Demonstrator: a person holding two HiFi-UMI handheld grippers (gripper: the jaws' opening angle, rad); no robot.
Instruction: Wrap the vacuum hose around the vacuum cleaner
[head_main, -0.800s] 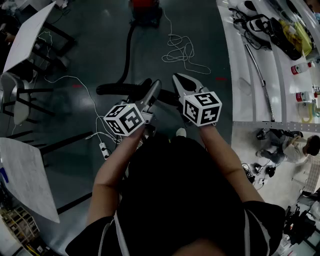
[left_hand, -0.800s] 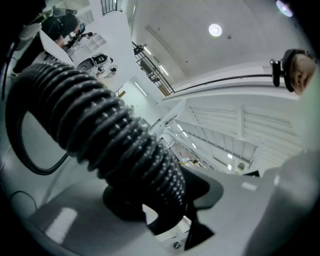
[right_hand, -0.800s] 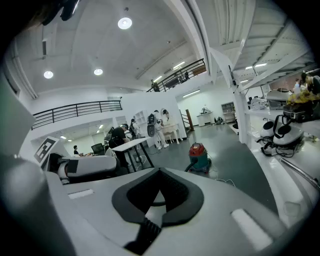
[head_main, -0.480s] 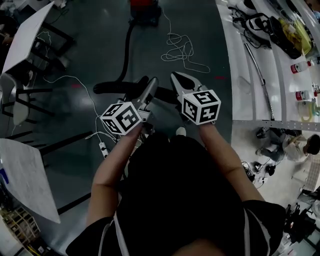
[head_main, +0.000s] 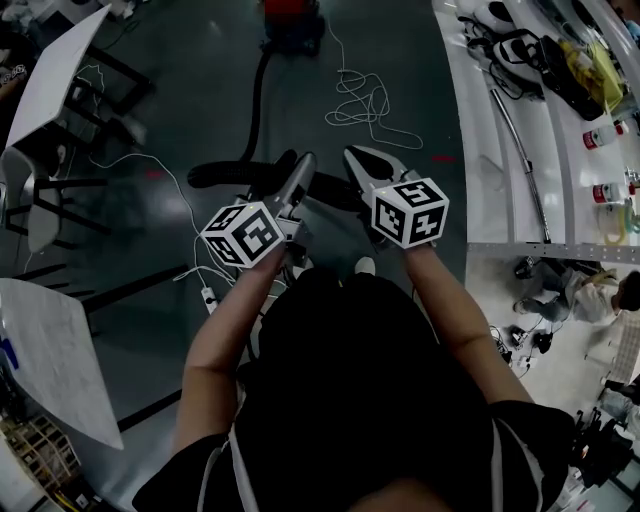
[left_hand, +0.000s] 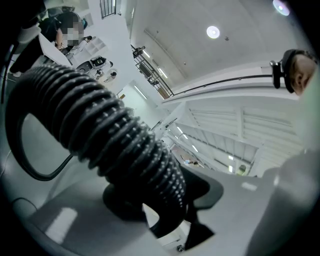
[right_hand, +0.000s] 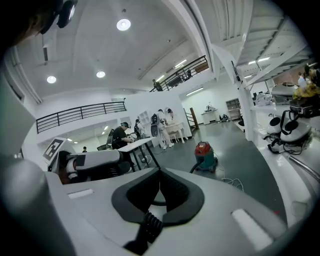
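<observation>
Head view: see both tools out in front at frame centre, side by side, marker cubes on top, tips toward the top of the frame.

Read left tool as partly open and clamped on the vacuum hose. Confirm in left gripper view: ribbed black hose dropping from upper left straight into the gap, pads pressed on it from both sides.

Read right tool as fully closed. Confirm in right gripper view: pad tips touching at frame centre. Also spot a short ribbed stretch of hose in the hollow behind those tips, low centre. Can't tell whether caught there or just passing underneath.

Trace hose in head view: out of the red vacuum cleaner at top centre, down across the dark floor, into a bend left of centre, then rightward under both tools. Vacuum cleaner upright on the floor, well apart from the tools.

Loose white cable tangled on the floor just right of the hose, upper centre. Thinner white lead at left, ending near a power strip beside the left forearm.

White surface upper left. Long surface with gear along the right edge.
</observation>
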